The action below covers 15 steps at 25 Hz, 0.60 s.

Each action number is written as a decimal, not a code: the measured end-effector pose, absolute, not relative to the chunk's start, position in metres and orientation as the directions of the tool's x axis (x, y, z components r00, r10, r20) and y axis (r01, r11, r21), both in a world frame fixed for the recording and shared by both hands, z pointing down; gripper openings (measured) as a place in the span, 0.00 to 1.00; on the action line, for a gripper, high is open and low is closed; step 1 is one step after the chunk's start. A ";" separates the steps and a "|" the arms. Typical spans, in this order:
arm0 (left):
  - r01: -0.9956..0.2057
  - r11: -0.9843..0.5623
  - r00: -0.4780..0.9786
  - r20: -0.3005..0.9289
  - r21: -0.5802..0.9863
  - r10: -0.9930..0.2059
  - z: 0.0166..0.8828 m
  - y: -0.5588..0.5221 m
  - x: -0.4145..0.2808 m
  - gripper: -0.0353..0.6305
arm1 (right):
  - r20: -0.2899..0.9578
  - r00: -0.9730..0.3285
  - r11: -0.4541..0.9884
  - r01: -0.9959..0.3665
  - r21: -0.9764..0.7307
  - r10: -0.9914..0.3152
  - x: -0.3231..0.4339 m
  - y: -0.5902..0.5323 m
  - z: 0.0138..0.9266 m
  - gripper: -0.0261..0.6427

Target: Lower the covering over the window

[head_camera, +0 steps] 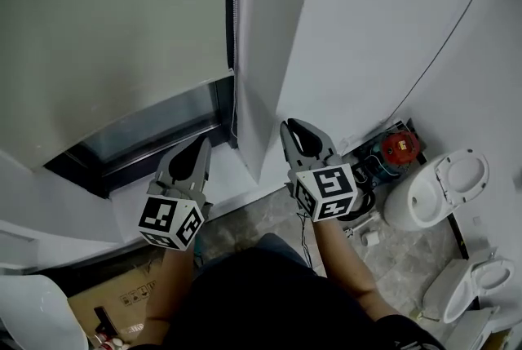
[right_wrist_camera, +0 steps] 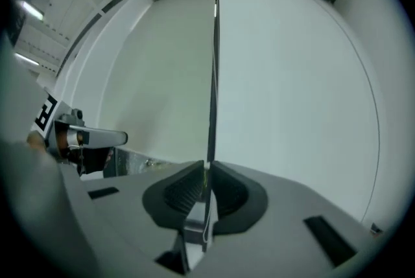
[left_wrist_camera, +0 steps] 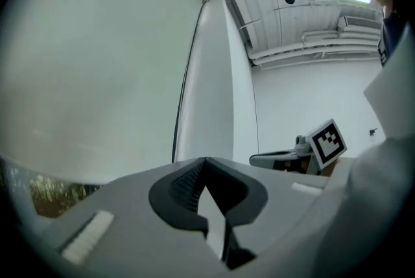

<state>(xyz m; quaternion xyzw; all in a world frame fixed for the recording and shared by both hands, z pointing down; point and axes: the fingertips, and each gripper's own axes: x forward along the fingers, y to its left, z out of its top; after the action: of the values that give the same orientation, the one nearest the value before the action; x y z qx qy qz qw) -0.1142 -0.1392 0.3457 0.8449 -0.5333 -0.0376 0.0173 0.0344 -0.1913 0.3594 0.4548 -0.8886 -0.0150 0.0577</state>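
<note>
Looks like mid-pull: the pale fabric roller blind (head_camera: 114, 30), up at 11 o'clock, is dropped most of the way, its thin dark pull cord (right_wrist_camera: 213, 76) is pinched in the closed right gripper (right_wrist_camera: 207, 170), the left gripper (left_wrist_camera: 206, 161) is shut empty, so another steady downward haul is probably needed.

Overhead head view, gripper views facing blind (head_camera: 106, 30)

Your blind (head_camera: 114, 30) at 11 o'clock is plain off-white; the window frame (head_camera: 155, 146) under it is dark. Left gripper (head_camera: 201, 144) and right gripper (head_camera: 292, 125) are grey with black-and-white square markers. Red item (head_camera: 400, 147) at 3 o'clock, white toilet (head_camera: 432, 189) beside it, brown cardboard box (head_camera: 122, 295) at 7.
</note>
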 end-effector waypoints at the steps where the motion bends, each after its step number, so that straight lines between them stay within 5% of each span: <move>1: -0.905 -0.422 0.418 -0.068 0.047 -0.906 0.331 -0.140 -0.114 0.07 | 0.037 -0.566 0.566 -0.818 0.098 -0.824 0.040 -0.191 0.339 0.07; 7: -0.923 -0.383 0.383 -0.169 -0.034 -0.908 0.258 -0.135 -0.111 0.07 | -0.187 -0.493 0.465 -0.868 0.175 -0.850 0.062 -0.177 0.240 0.07; 15: -0.929 -0.361 0.370 -0.223 -0.082 -0.902 0.228 -0.124 -0.107 0.07 | -0.274 -0.450 0.401 -0.890 0.216 -0.850 0.069 -0.158 0.201 0.07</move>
<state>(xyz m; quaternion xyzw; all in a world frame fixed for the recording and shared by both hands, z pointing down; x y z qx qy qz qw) -0.1071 -0.1243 0.2283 0.8221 -0.5567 -0.0701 -0.0971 0.0686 -0.1581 0.2009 0.5210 -0.8349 -0.1667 -0.0603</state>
